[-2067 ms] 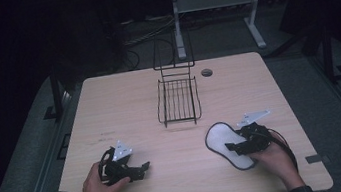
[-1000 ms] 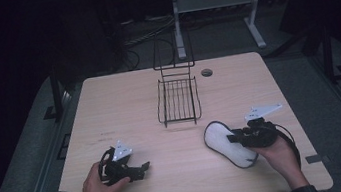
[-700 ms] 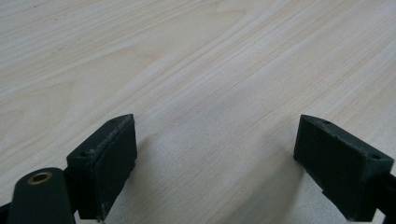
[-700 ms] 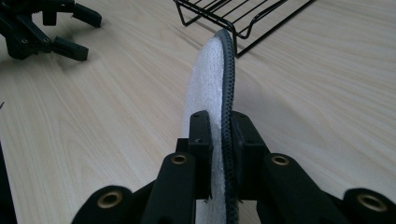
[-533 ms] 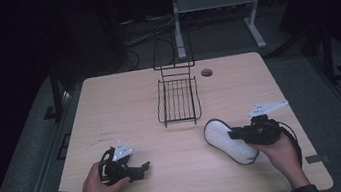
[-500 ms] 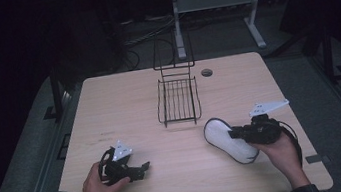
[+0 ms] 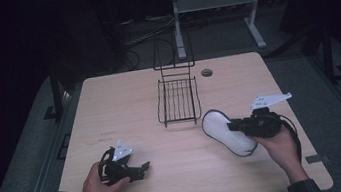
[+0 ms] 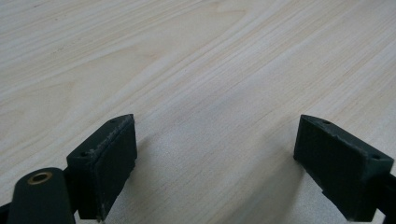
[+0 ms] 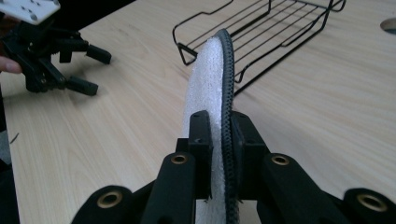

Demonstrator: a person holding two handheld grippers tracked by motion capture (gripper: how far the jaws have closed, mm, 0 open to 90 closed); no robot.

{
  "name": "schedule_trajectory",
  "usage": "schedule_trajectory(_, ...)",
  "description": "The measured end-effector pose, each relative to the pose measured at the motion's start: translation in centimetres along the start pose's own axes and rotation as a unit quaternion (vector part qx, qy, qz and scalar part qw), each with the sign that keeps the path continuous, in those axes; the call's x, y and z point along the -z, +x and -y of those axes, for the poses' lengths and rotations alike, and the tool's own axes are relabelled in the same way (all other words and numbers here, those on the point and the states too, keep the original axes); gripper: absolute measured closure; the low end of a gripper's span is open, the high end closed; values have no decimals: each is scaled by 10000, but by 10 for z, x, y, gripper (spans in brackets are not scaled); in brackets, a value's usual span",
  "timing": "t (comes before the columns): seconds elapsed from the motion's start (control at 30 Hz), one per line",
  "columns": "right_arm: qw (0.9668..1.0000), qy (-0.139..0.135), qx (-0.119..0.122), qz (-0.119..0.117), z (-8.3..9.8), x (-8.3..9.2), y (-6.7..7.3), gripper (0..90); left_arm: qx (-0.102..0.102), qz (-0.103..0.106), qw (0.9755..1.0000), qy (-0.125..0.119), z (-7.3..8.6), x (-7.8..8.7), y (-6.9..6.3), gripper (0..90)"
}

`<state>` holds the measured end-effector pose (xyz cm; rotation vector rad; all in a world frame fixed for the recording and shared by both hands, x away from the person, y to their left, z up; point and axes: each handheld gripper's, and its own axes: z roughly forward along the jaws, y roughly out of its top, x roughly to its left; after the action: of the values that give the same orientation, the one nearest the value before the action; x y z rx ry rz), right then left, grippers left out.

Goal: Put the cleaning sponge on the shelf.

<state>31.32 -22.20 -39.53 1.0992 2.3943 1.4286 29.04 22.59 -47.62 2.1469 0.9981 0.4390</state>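
Looking down from the high view, the right gripper (image 7: 237, 126) is clamping a white insole (image 7: 227, 133) with a dark rim, holding it just off the table (image 7: 124, 102) on the person's right. The insole's long axis is running from the gripper up and to the left, its far tip pointing at the near right corner of the wire rack (image 7: 178, 100), which is standing at the table's middle, just beyond that tip. The right hand (image 7: 281, 143) is by far the nearer one to the rack. The left gripper (image 7: 141, 170) is resting low near the front left, well apart from both.

Turning to the left gripper view, its jaws are standing wide apart over bare wood, holding nothing.

Moving to the right gripper view, the jaws are pressing together on the insole (image 9: 210, 93), which is standing on edge, foam face to the left and dark rim to the right. The rack (image 9: 261, 32) is lying ahead and slightly right of the tip; whether the tip is touching its wire is hard to tell. The left gripper (image 9: 95, 70) is showing at upper left, open.
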Motion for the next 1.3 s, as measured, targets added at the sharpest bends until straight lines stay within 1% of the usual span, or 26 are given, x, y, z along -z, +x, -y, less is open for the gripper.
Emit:
schedule_trajectory(0.1,10000,-40,-29,-22,-4,1,-1,802,0,1,10000,0,0,0,0,124)
schedule_trajectory(0.17,9999,-125,37,2,-8,1,-2,802,0,1,10000,0,0,0,0,124)
schedule_trajectory(0.27,9999,-160,46,-6,-12,1,-2,802,1,0,10000,1,0,0,0,124)
schedule_trajectory(0.6,9993,-381,20,-35,-28,1,-6,801,-1,-5,10000,1,0,0,0,123)
schedule_trajectory(0.7,9989,-470,-2,-72,-33,-2,-9,801,-6,-6,10000,5,0,0,0,124)
schedule_trajectory(0.77,9988,-483,5,-71,-34,-3,-9,801,-14,-6,10000,11,0,0,0,124)
schedule_trajectory(0.8,9987,-506,23,-69,-38,-6,-10,801,-26,-2,10000,23,0,0,1,124)
schedule_trajectory(0.9,9984,-552,21,-95,-43,-10,-11,801,-32,-2,10000,32,0,0,1,124)
schedule_trajectory(1.3,9979,-640,26,-67,-60,-21,-15,801,-15,-2,10000,33,0,0,0,124)
